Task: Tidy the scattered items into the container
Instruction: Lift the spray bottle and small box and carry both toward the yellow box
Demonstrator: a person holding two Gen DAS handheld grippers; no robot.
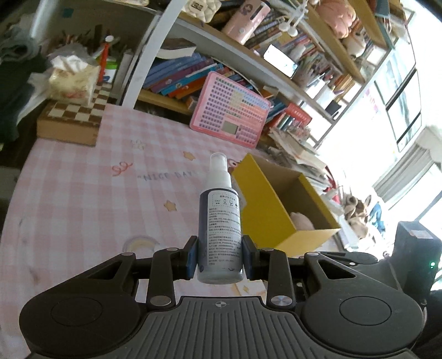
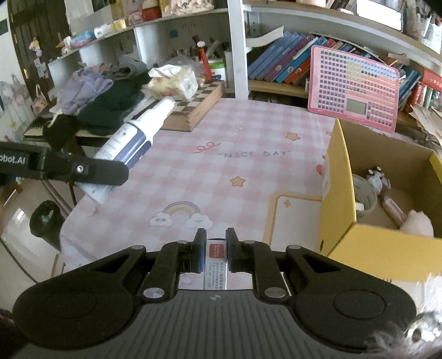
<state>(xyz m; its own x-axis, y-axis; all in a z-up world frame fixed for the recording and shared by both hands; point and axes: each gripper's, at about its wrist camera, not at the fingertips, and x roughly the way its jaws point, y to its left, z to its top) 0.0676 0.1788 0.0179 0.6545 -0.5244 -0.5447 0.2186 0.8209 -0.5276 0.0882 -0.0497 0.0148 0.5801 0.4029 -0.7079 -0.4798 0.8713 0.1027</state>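
A pink checked cloth printed "NICE DAY" covers the bench. At its far edge leans a pink plastic button board; a wooden chessboard box carrying a tissue pack sits at the far left corner.

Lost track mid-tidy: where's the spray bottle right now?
The spray bottle is clamped in the left gripper, above the pink cloth, just left of the yellow box.

I'm at a desk in a home bedroom or study. A pink checked mat printed "NICE DAY" covers it, crowded bookshelves stand behind, a plush toy sits above, and clothes are heaped beside a chessboard box.
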